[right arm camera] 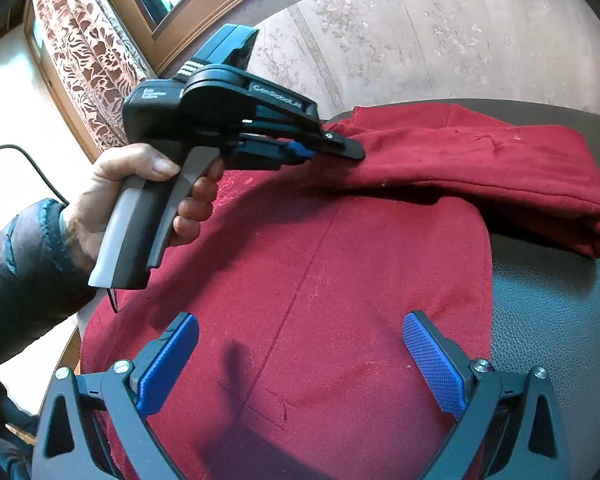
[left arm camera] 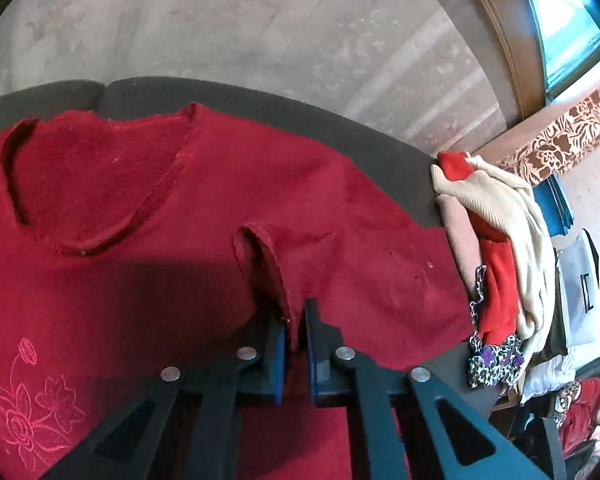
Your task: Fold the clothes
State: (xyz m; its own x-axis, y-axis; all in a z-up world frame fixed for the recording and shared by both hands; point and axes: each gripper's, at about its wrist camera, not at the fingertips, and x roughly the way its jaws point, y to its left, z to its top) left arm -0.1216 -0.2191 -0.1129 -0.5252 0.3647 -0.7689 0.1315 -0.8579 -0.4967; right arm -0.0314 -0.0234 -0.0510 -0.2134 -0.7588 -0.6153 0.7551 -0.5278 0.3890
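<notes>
A dark red garment with pink flower embroidery lies spread on a dark table. My left gripper is shut on a raised fold of its edge, near an armhole. In the right wrist view the same garment fills the middle, with a folded-over part at the far right. The left gripper shows there, held by a hand, pinching the cloth. My right gripper is open and empty, just above the red cloth.
A pile of clothes in cream, red and pink with a patterned piece lies at the table's right edge. A patterned curtain and a wooden window frame stand behind. The black table surface shows at the right.
</notes>
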